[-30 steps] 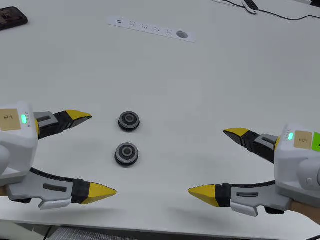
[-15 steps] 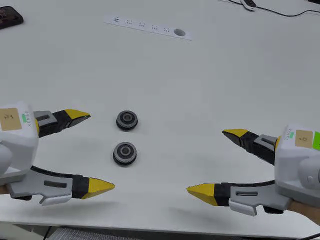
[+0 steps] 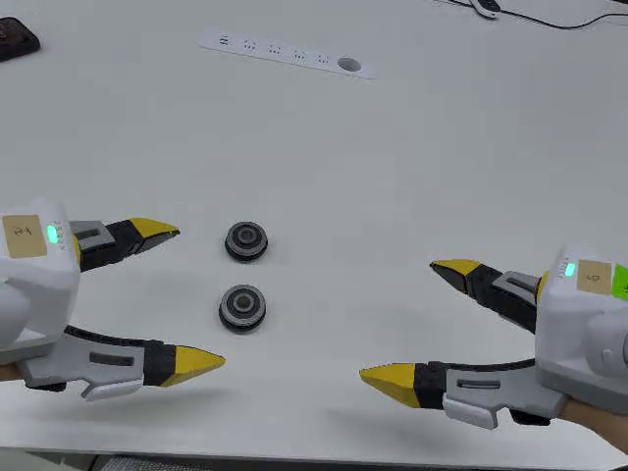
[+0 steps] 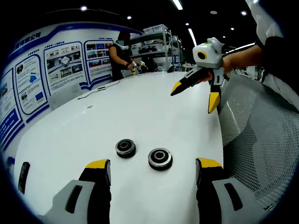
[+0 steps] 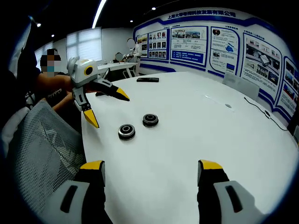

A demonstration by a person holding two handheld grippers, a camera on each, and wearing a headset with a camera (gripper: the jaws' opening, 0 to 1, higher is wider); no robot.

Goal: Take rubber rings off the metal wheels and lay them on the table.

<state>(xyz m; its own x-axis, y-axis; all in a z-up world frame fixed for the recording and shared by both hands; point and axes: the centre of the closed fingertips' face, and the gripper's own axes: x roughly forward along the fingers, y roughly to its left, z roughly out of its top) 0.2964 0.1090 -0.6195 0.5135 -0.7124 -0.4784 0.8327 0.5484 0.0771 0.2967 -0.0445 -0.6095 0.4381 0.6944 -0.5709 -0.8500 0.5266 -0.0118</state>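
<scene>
Left gripper (image 4: 153, 166) with yellow-tipped jaws spread wide, dark-rimmed metal wheel (image 4: 160, 158) just ahead between them, second wheel (image 4: 125, 148) near its left, white table (image 4: 140, 107), right gripper (image 4: 193, 101) beyond, jaws apart, poster wall (image 4: 60, 63) at left

near wheel (image 3: 242, 307): on the table (image 3: 392, 177), just ahead of the left gripper (image 3: 201, 294), in line with the gap between its jaws
far wheel (image 3: 246, 240): beside the near wheel, not touching it, off the left gripper's farther jaw tip
right gripper (image 3: 396, 319): facing the left gripper, both wheels between them, well apart from its tips
power strip (image 3: 289, 54): on the table, well beyond both grippers
</scene>
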